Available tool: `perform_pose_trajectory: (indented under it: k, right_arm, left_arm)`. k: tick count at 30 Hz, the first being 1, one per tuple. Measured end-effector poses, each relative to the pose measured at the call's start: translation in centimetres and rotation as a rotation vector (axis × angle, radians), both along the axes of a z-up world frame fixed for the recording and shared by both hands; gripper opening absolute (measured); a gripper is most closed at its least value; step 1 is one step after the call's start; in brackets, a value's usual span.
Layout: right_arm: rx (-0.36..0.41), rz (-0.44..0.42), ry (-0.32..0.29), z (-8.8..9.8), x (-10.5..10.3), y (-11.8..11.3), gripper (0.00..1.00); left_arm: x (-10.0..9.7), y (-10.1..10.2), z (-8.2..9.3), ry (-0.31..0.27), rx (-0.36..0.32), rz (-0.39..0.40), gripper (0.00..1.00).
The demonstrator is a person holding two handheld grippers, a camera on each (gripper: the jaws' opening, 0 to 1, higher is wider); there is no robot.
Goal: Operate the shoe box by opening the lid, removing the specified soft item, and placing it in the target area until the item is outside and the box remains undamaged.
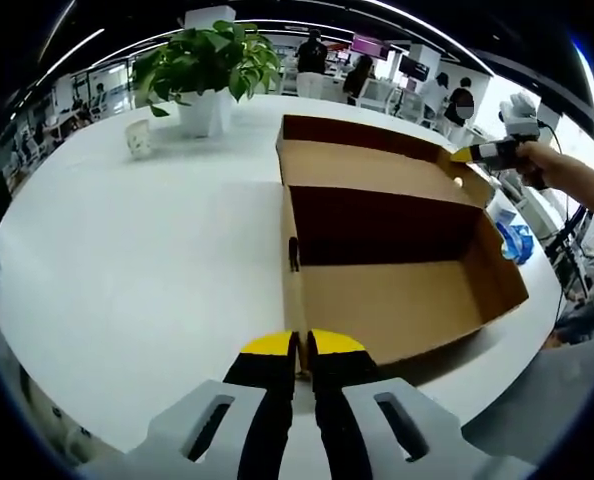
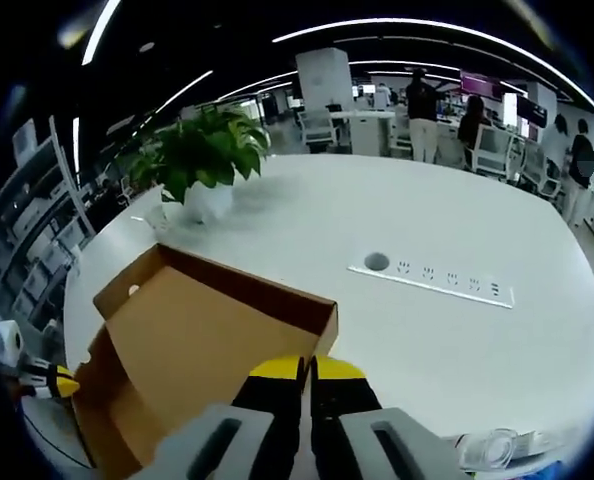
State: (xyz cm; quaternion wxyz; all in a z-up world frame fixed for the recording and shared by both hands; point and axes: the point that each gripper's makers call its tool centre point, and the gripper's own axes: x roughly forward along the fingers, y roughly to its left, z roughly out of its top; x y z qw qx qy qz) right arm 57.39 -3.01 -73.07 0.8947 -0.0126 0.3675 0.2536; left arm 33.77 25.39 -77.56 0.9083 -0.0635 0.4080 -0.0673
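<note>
A brown cardboard shoe box [image 1: 397, 250] is sitting open on a white table [image 1: 127, 260], its lid [image 2: 207, 320] folded back. The left claw [image 1: 301, 345] is pinching the box's near wall with jaws nearly together, seemingly steadying it. The right claw [image 2: 306, 368] is gripping the lid's edge, narrow, apparently keeping it open. The box interior is looking empty; no soft item is visible. A potted plant [image 1: 205, 75] is standing nearby.

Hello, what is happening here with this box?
A person holds a gripper in each hand at an open cardboard box on a white table. The left gripper is shut on the box's near wall; the right gripper is shut at the lid edge. No soft item is visible inside.
</note>
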Motion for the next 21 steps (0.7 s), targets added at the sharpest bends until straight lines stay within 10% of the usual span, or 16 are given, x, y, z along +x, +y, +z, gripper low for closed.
perform_pose_trajectory:
  k: [21]
  right_arm:
    - [0.095, 0.009, -0.076, 4.4, -3.4, 0.4, 0.00]
  left_arm:
    - [0.0, -0.1, 0.0, 0.000, -0.014, 0.001, 0.03]
